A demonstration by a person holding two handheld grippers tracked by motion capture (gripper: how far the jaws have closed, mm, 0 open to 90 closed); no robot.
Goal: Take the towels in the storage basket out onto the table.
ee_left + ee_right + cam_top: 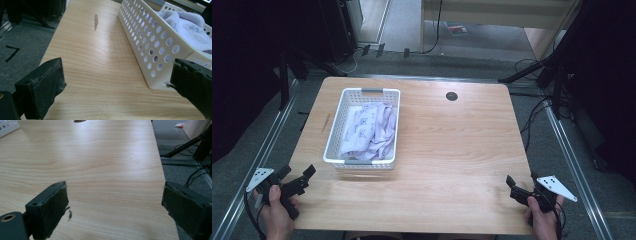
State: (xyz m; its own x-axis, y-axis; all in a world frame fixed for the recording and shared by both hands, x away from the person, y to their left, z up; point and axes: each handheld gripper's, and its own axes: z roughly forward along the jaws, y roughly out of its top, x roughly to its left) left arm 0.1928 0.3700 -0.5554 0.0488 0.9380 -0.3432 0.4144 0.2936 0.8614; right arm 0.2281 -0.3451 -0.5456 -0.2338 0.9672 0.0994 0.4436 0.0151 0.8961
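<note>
A white perforated basket (339,117) stands on the left half of the wooden table (452,145), with a crumpled white and lavender cloth (369,127) inside it. My left gripper (297,173) is held over the table's front left corner, open and holding nothing. In the left gripper view the basket's long side wall (150,42) runs just right of centre and the cloth (185,25) shows over its rim. My right gripper (522,180) is at the front right corner, open and holding nothing, with bare wood between its jaws in the right gripper view (115,187).
A dark round cable hole (451,96) lies near the table's far edge. A small dark mark (326,122) is on the wood left of the basket. Metal rails, stand legs and cables (537,107) flank the table on grey carpet.
</note>
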